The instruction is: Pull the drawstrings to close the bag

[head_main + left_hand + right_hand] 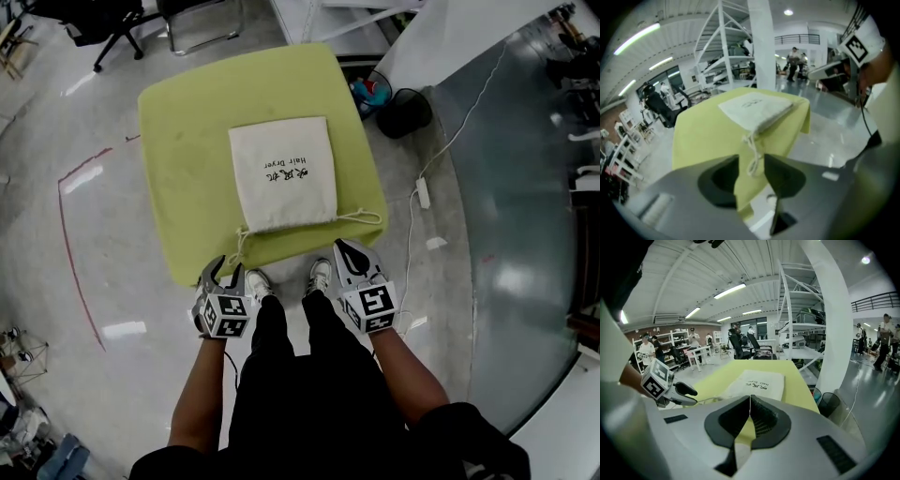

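The bag (283,173) lies mouth toward six o'clock on the counter (178,141). The left gripper (228,269), fingers spread, lines up the seven o'clock drawstring (242,242), while the right gripper (345,248), fingers pressed together, hovers empty.

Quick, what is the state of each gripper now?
Left gripper: open, drawstring loop in the gap, not gripped.
Right gripper: closed, holding nothing.

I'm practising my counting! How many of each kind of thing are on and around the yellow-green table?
Bag: 1
Drawstrings: 2 (left drawstring, right drawstring)
Grippers: 2 (left gripper, right gripper)
Table: 1
Total: 6
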Tool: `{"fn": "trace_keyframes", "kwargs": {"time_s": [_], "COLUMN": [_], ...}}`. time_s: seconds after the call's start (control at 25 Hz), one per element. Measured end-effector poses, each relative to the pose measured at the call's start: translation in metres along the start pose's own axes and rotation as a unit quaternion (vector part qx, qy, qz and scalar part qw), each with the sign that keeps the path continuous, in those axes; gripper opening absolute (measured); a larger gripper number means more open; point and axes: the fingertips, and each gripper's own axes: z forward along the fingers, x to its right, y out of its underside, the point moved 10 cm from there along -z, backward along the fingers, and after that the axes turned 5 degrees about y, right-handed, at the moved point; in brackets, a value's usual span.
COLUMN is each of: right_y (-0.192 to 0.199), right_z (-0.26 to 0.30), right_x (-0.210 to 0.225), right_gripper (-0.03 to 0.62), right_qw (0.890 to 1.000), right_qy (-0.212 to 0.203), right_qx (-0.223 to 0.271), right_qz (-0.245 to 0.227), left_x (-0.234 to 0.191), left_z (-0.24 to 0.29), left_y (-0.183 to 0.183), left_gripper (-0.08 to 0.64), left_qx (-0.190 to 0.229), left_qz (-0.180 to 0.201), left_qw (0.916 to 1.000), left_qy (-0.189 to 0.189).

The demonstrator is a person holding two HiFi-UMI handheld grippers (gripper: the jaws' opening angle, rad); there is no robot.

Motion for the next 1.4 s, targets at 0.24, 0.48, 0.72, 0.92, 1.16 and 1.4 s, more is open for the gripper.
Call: {"fn": "trace_keyframes", "kwargs": {"time_s": [0.24, 0.48, 0.72, 0.92, 1.16, 1.4], "right_y": [0.010, 0.016, 0.017, 0.019, 0.020, 0.018], "right_z": [-0.002, -0.003, -0.006, -0.007, -0.008, -0.008], "right_x": [0.001, 0.006, 0.009, 0.010, 0.012, 0.013], "right_gripper": [0.008, 0.008, 0.008, 0.008, 0.008, 0.008], "right_qw": [1.000, 1.000, 1.000, 1.000, 1.000, 1.000], "right_qy": [-0.007, -0.008, -0.009, -0.011, -0.013, -0.016], "right_qx": [-0.006, -0.009, -0.010, -0.010, -0.007, -0.004], "right_qz": [0.007, 0.015, 0.019, 0.022, 0.025, 0.024], "left_x": [-0.001, -0.005, -0.003, 0.001, -0.002, -0.011], "left_z": [0.013, 0.022, 0.024, 0.027, 0.027, 0.020], "left_y": [0.007, 0.010, 0.008, 0.006, 0.003, 0.000], "left_gripper": [0.156, 0.147, 0.121, 0.072, 0.019, 0.013], "left_qx": [-0.032, -0.038, -0.043, -0.043, -0.036, -0.025], "left_qz": [0.051, 0.025, 0.032, 0.029, 0.025, -0.005], "left_qw": [0.9981, 0.9989, 0.9984, 0.9984, 0.9983, 0.9983], "left_qy": [-0.011, -0.011, -0.019, -0.024, -0.039, -0.053]}}
